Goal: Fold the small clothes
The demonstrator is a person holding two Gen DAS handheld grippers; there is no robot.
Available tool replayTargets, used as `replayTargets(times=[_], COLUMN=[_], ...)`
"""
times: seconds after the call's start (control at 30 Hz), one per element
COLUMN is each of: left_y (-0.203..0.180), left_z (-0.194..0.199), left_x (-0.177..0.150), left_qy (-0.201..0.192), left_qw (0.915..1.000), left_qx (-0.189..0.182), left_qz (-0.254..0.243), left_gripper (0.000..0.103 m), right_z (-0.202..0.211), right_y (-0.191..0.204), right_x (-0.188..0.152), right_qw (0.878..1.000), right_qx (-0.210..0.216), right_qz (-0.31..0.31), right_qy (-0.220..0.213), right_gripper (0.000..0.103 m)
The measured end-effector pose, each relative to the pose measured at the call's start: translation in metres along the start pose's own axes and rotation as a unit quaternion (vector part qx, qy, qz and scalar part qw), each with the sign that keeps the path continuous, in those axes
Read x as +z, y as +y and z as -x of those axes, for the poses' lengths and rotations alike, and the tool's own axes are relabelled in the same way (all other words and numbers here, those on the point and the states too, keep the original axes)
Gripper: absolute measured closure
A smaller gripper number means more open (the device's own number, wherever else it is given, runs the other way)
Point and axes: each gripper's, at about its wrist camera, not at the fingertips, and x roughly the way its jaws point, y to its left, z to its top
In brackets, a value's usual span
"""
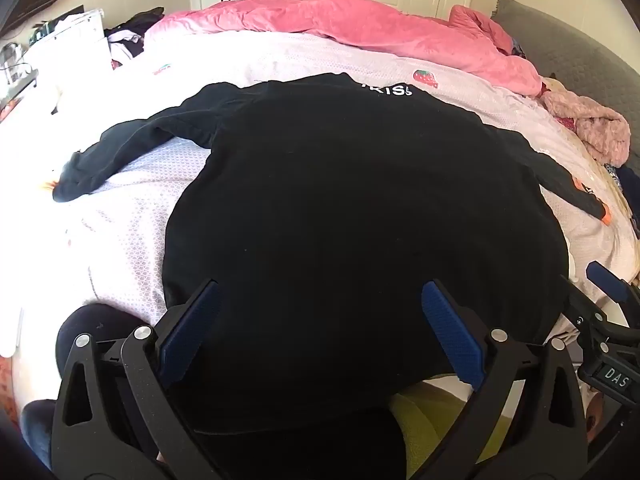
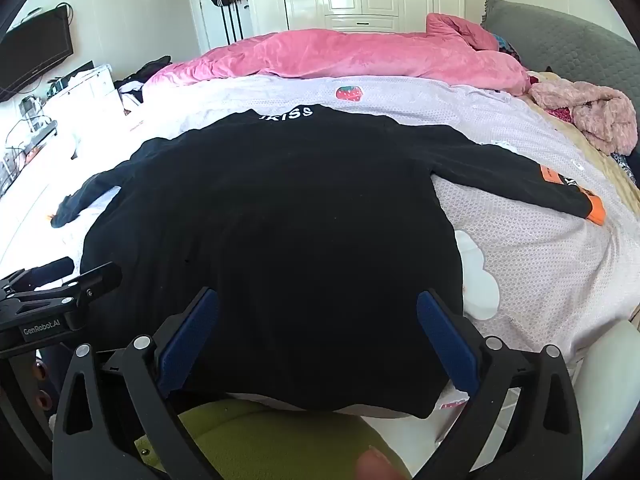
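While the left wrist view is looking down the bed, the black long-sleeved top (image 1: 340,200) is lying flat and spread out on the pale patterned bedspread (image 1: 132,216), collar at the far end, hem hanging toward the near edge. Left gripper (image 1: 320,332) is hovering over the hem with jaws standing wide, nothing between the blue pads (image 1: 192,328); no contact that I can confirm. One sleeve (image 1: 120,152) is trailing off to the picture's left, slightly rumpled. Right gripper (image 1: 608,300) is just showing at the right edge.

Looking at the right wrist view, the same top (image 2: 280,220) is filling the middle, white lettering at the collar. Right gripper (image 2: 316,336) is also gaping wide over the hem, empty. The other sleeve (image 2: 520,176) is stretching out to the right, with orange patches and an orange cuff. Left gripper (image 2: 60,280) is sitting at the left edge.

Judging handling: light, soft knit, no stiffness, so it is likely drooping and bunching wherever it isn't supported. It probably won't be slipping much on the textured spread. Best holds are looking like the cuffs or shoulder seams for folding sleeves in, then the hem corners. Pinch all layers, or only the top one lifts.
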Motion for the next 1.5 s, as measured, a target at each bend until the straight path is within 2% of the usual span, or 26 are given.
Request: replayTargets(times=[1.5], left_y=[0.0073], left_z=[0.0081], left_x=[0.0009], left_qy=[-0.014], left_qw=[0.9999], left_qx=[0.000], left_qz=[0.007], left_gripper=[0.009], right_z=[-0.0002], right_y=[0.0050], right_x=[0.0009], right_qw=[1.000], right_qx=[-0.006], right_qz=[0.007], right_qy=[-0.004], right_gripper=[0.004])
